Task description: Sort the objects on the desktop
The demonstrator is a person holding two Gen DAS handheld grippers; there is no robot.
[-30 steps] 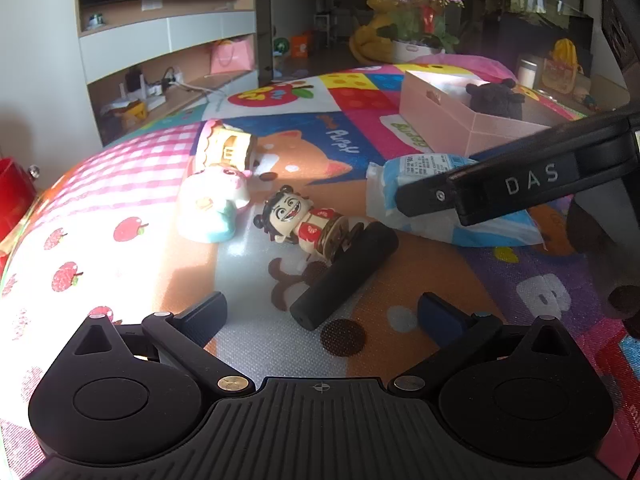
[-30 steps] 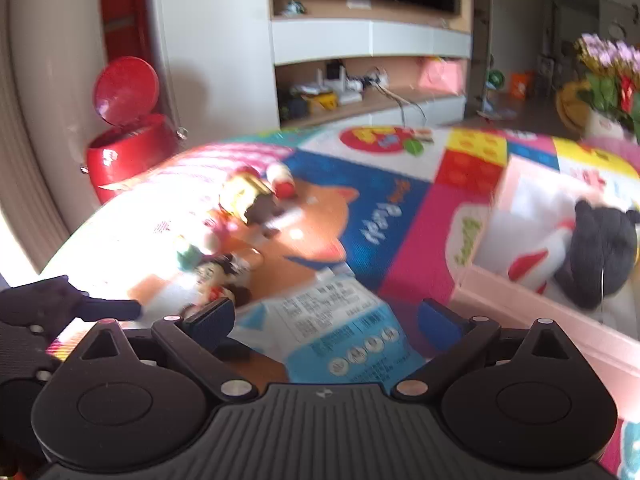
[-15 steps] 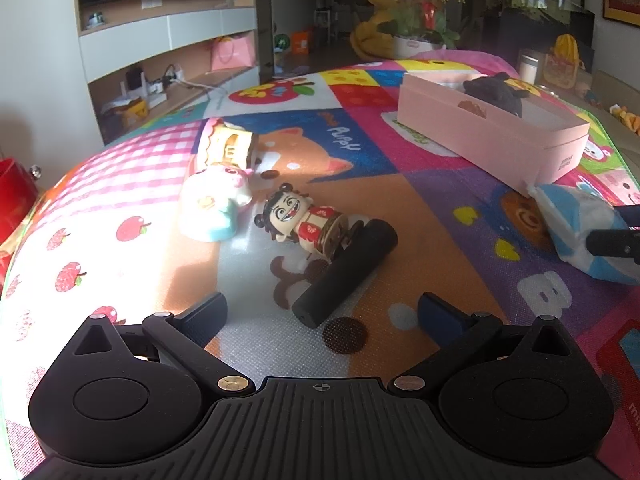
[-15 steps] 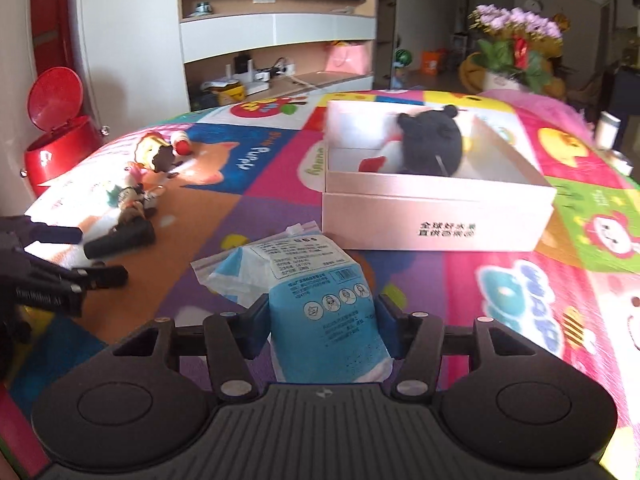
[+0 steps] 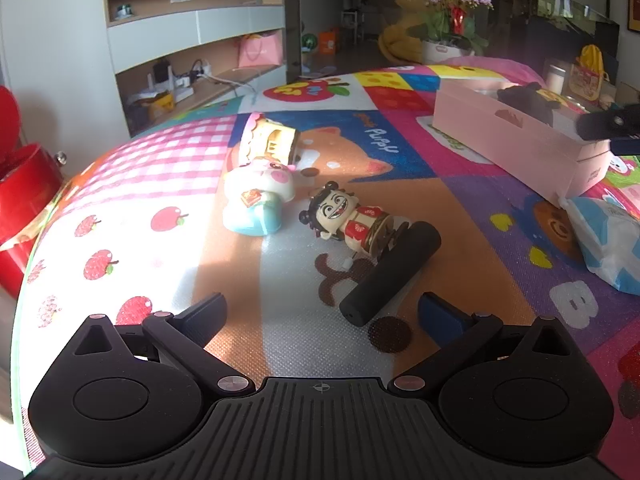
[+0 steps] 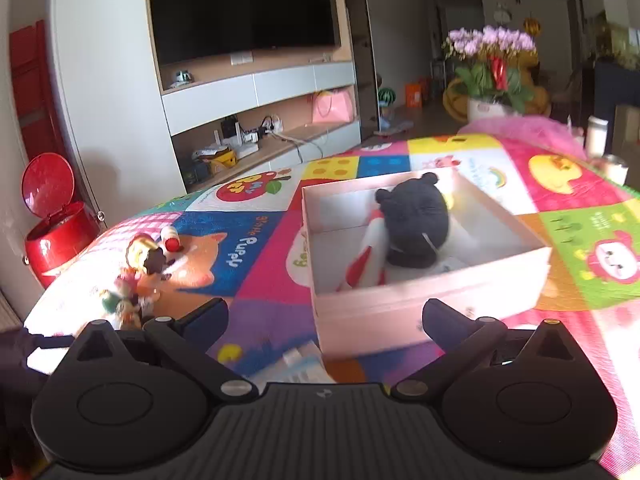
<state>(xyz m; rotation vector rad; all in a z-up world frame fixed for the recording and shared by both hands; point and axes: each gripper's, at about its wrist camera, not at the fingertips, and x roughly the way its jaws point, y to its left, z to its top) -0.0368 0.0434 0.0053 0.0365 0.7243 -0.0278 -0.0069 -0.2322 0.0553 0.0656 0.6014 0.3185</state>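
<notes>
Your left gripper (image 5: 322,312) has its fingers (image 5: 204,314) spread wide and empty, hovering low over the tabletop (image 5: 168,184). Directly ahead of them, nearest item first, lies the black cylinder (image 5: 390,274). Its near end sits just beyond the gap and slightly toward your right finger; its long axis runs diagonally, away and to the right. That diagonal is the relation to watch: by my reading, the fingers as they stand would straddle it obliquely, so a roll of the wrist would be needed to close across its width.

Touching the cylinder's far end is the grinning figurine (image 5: 352,220), lying on its side. Beyond it rest the pale blue-and-pink toy (image 5: 256,200) and the yellow toy (image 5: 270,142), all left of centre.

Your right gripper (image 6: 324,318) is opening, fingers (image 6: 448,320) released, nothing between them. The blue-and-white packet (image 6: 298,364) lies just below and in front of them, on the tabletop against the near side of the pink box (image 6: 432,304), not inside it. The box already holds a black plush toy (image 6: 414,220) and a red-and-white item (image 6: 368,256).

Judgement: the left hand is the nearer to the cylinder and the toys; the right is the nearer to the packet and box.
</notes>
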